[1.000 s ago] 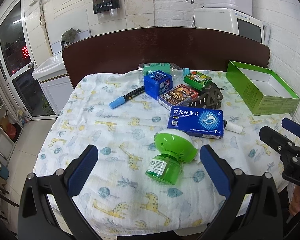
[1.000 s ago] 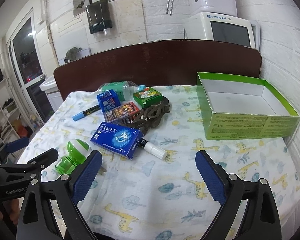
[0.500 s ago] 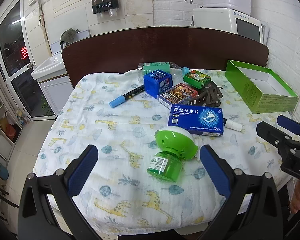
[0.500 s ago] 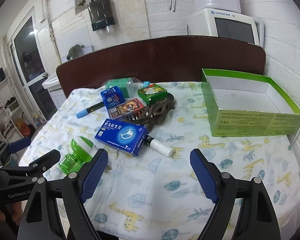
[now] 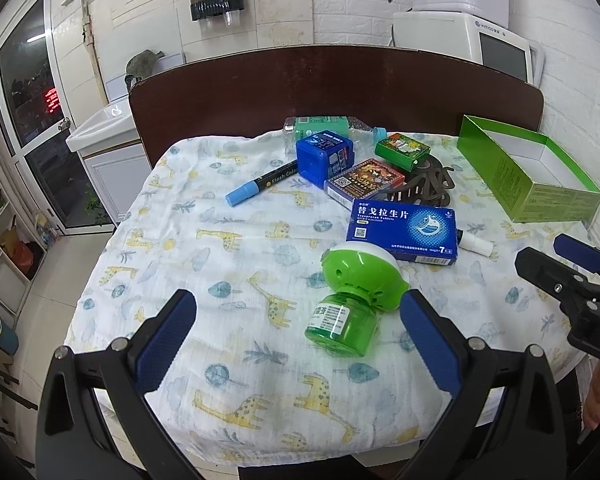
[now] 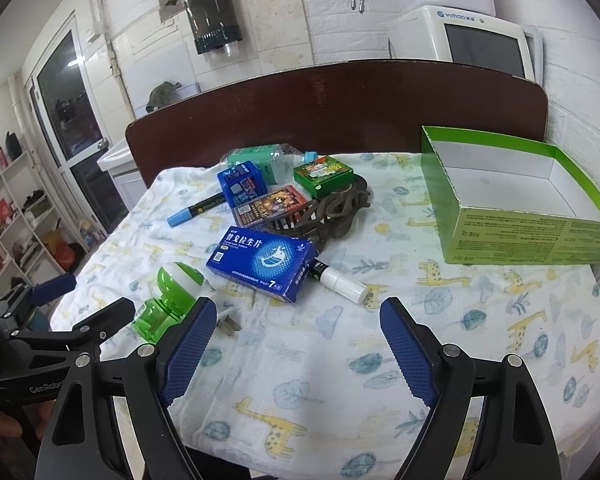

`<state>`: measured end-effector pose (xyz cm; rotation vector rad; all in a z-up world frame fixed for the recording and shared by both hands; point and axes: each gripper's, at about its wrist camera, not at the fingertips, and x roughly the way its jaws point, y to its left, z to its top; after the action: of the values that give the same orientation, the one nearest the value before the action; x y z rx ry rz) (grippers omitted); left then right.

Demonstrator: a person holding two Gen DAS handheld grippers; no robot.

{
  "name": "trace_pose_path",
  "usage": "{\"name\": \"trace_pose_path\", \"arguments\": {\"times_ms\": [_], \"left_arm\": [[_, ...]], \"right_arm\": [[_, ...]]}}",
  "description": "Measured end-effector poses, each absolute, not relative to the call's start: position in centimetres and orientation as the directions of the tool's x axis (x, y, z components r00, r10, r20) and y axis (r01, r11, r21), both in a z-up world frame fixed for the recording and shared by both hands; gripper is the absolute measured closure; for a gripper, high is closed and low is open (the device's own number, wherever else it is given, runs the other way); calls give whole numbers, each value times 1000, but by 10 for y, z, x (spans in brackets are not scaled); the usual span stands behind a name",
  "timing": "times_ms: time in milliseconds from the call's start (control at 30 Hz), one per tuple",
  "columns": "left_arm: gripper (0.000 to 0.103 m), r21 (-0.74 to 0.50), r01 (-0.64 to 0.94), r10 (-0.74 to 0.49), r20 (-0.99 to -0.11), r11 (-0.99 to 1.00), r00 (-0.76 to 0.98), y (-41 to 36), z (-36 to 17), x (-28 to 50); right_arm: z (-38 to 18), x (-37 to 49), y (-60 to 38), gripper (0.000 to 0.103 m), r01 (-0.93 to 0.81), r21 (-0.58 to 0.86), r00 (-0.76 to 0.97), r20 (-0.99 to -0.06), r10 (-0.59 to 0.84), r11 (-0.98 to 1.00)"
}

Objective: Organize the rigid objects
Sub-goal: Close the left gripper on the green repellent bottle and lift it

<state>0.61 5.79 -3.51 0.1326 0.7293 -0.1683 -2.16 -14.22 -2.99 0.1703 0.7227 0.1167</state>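
The left gripper (image 5: 296, 340) hangs low over the near edge of the counter (image 5: 188, 248), jaws wide open and holding nothing. The green bottle (image 5: 350, 300) lies tipped on the giraffe cloth between the blue pads, nearer the right one and apart from both. Compared with a second ago, the bottle sits a little larger and lower in the left view, so this gripper has edged closer to it.

The right gripper (image 6: 296, 344) is also open and empty, over bare cloth at the near right of the counter. Its pads stand closer together than a second ago, and the whole scene has slid upward in its view; the blue box (image 6: 262, 262) and white tube (image 6: 342, 282) now lie just beyond its tips.

The things themselves have not moved. The blue box lies just behind the bottle, with the tube poking out from under its right end. Farther back cluster the marker (image 5: 262, 186), the blue cube (image 5: 324, 156), the card pack (image 5: 362, 182), the small green box (image 5: 402, 150), a brown trivet (image 5: 428, 190) and a clear bottle (image 5: 320, 126). The open green carton (image 6: 516, 204) stands empty at the right edge, well apart from the rest.
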Motion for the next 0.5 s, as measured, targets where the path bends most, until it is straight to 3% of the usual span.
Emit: {"name": "trace_pose_path", "arguments": {"times_ms": [267, 367, 433, 500], "left_arm": [[4, 23, 189, -119, -697, 982, 707, 72, -47, 10], [7, -7, 204, -149, -709, 979, 690, 76, -51, 12], [12, -23, 233, -178, -718, 972, 673, 76, -55, 13], [17, -42, 264, -211, -728, 964, 653, 74, -59, 14]], "right_arm": [[-33, -6, -118, 18, -228, 294, 676, -638, 369, 928], [-35, 6, -107, 28, -308, 324, 640, -625, 447, 895], [-40, 17, -102, 42, -348, 351, 604, -625, 494, 869], [-44, 24, -97, 46, -369, 367, 578, -629, 520, 854]]}}
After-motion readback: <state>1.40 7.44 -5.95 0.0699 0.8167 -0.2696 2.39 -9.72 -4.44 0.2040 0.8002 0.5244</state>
